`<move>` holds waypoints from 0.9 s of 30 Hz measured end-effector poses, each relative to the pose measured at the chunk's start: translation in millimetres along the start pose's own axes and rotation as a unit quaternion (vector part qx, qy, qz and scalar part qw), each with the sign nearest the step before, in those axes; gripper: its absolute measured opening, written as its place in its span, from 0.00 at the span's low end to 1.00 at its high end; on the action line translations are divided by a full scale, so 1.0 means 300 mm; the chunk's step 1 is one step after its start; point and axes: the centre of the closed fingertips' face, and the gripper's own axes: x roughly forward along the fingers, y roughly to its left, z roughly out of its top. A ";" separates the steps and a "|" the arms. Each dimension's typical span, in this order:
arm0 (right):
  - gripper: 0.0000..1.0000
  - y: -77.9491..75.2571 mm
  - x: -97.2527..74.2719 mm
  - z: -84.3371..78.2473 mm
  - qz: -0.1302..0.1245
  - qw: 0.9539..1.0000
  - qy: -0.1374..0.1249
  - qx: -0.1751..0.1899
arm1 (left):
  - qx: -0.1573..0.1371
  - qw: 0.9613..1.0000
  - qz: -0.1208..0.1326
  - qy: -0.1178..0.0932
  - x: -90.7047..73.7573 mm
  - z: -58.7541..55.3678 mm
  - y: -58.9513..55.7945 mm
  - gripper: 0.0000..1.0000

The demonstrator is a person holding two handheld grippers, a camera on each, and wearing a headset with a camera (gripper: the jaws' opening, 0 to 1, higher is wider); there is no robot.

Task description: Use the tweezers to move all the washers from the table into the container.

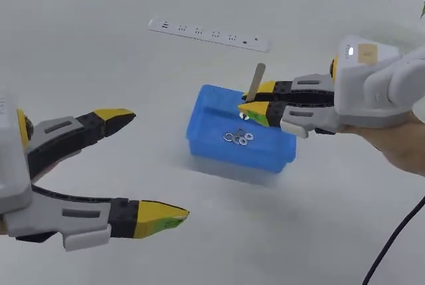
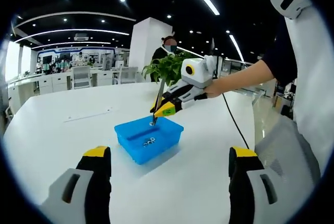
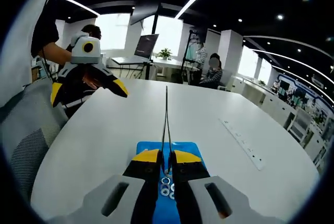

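White table (image 1: 99,46), head view: washers (image 1: 239,137) lie in the blue container (image 1: 232,155), and the right gripper (image 1: 252,102) pinches the tweezers (image 1: 255,80) above it. Left gripper view: the left gripper (image 2: 169,153) gapes wide, empty, near the container. Right gripper view: jaws nearly closed on the tweezers, whose tips hang over the washers; whether they hold one, I cannot tell.

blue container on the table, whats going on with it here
A person is working at a white table with a handheld gripper in each hand. The right gripper is shut on a pair of tweezers, holding them tip-down over the blue container. Several washers lie inside it. A shiny speck at the tweezers' tip may be another washer. The left gripper is open and holds nothing, off to the side of the container.
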 end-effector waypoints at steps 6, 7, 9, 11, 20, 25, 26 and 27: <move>0.09 -0.016 0.046 -0.060 0.002 1.000 0.011 0.011 | 0.005 1.000 0.010 0.016 -0.005 -0.026 0.011 1.00; 0.09 -0.018 0.053 -0.073 0.003 1.000 0.015 0.012 | 0.005 1.000 0.009 0.020 -0.004 -0.032 0.009 1.00; 0.09 -0.017 0.065 -0.093 0.006 1.000 0.021 0.014 | 0.003 1.000 0.008 0.023 -0.001 -0.040 0.008 1.00; 0.09 -0.011 0.074 -0.112 0.010 1.000 0.026 0.014 | 0.001 1.000 0.007 0.027 0.001 -0.046 0.007 1.00; 0.09 0.016 0.092 -0.151 0.016 0.999 0.034 0.018 | -0.003 0.999 0.010 0.037 -0.011 -0.071 0.021 1.00; 0.09 0.019 0.092 -0.162 0.018 0.999 0.035 0.022 | -0.008 0.999 0.012 0.039 -0.010 -0.072 0.013 1.00; 0.09 0.020 0.091 -0.165 0.018 0.999 0.037 0.021 | -0.009 0.999 0.013 0.037 -0.010 -0.071 0.013 1.00; 0.09 0.019 0.091 -0.161 0.018 0.999 0.033 0.023 | -0.011 0.999 0.013 0.036 -0.013 -0.072 0.017 1.00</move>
